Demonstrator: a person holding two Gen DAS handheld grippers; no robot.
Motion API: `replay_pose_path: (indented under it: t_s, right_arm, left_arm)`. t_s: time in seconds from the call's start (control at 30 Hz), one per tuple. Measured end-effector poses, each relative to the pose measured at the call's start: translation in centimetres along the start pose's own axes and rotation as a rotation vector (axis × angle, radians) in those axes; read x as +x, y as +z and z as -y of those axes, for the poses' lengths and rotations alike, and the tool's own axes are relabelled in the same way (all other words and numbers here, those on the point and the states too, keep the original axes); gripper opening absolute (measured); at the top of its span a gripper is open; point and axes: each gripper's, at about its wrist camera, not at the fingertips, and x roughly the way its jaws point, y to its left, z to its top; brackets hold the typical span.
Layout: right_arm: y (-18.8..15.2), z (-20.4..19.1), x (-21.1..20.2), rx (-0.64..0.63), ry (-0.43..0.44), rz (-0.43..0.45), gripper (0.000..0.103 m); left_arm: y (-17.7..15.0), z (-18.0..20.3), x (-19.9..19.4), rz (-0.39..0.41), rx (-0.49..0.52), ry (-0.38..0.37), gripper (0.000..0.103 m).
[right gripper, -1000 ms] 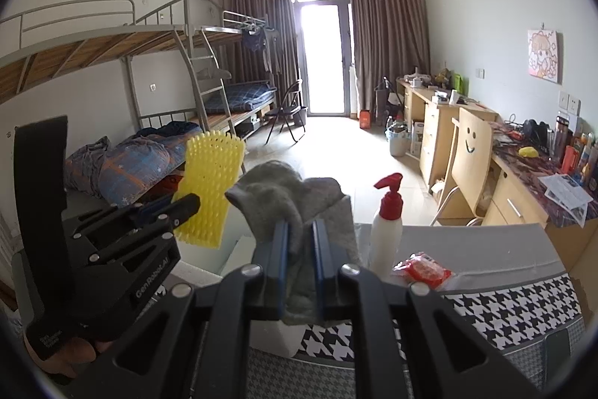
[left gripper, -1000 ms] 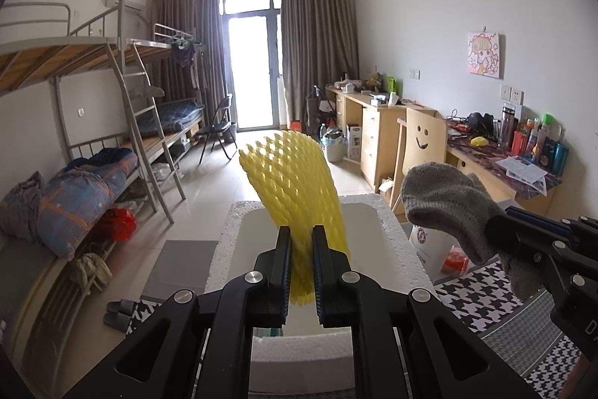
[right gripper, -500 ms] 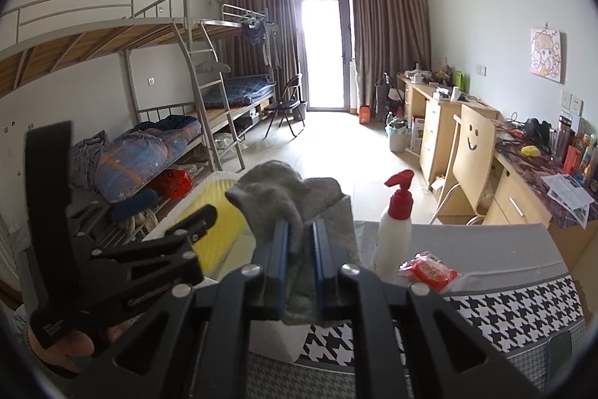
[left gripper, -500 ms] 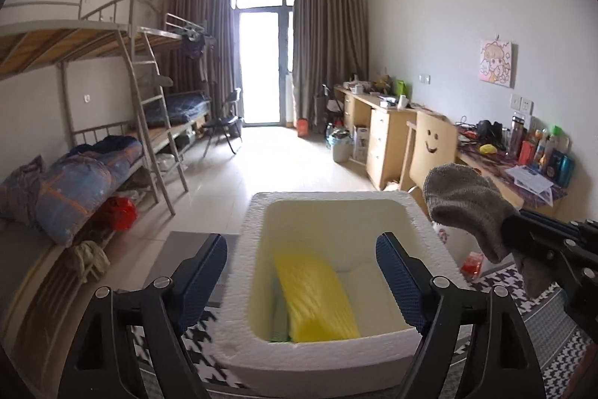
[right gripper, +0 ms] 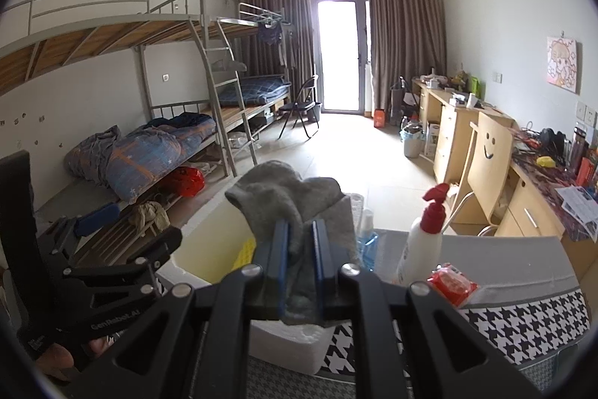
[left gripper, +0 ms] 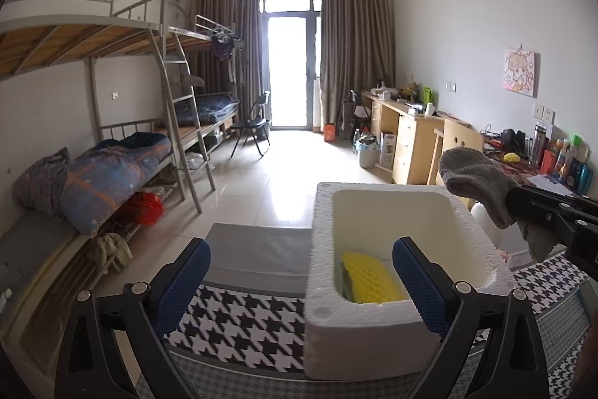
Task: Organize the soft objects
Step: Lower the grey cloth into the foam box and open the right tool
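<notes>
Left wrist: yellow foam net lies inside white foam box.

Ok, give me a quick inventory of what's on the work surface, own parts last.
foam box: 1, white, on the houndstooth cloth
foam net: 1, yellow, lying inside the box
sock: 1, grey, held above the box
pump bottle: 1, white with red top, right of the box
small bottle: 1, blue, behind the sock
packet: 1, red, beside the pump bottle
left claw: open, empty
right claw: shut on the sock
</notes>
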Motion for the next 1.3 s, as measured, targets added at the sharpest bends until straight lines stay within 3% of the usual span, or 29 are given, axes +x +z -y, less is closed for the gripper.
replay_pose_path:
  t_s: [0.77, 0.83, 0.97, 1.0, 1.17, 1.3]
  right_arm:
    - [0.0, 0.0, 4.5, -0.002, 0.085, -0.099, 0.016]
    - [0.1, 0.0, 4.8, 0.002, 0.088, -0.105, 0.02]
    - [0.0, 0.1, 5.5, 0.013, 0.101, -0.12, 0.06]
    - [-0.1, -0.2, 5.4, 0.014, 0.099, -0.113, 0.067]
    - [-0.3, -0.6, 4.6, 0.024, 0.086, -0.103, 0.068]
    - [-0.5, -0.9, 3.0, 0.02, 0.062, -0.083, 0.075]
  left_arm:
    - [-2.1, -0.7, -2.7, 0.002, 0.001, 0.022, 0.1]
    - [-2.1, -0.9, -2.7, 0.002, 0.002, 0.02, 0.1]
    - [-2.2, -1.2, -3.0, 0.006, 0.002, 0.006, 0.1]
    - [-2.3, -1.3, -3.1, 0.009, 0.004, 0.003, 0.1]
    - [-2.8, -1.7, -3.4, 0.003, 0.005, -0.021, 0.1]
    - [-3.0, -1.8, -4.6, 0.008, 0.012, -0.035, 0.1]
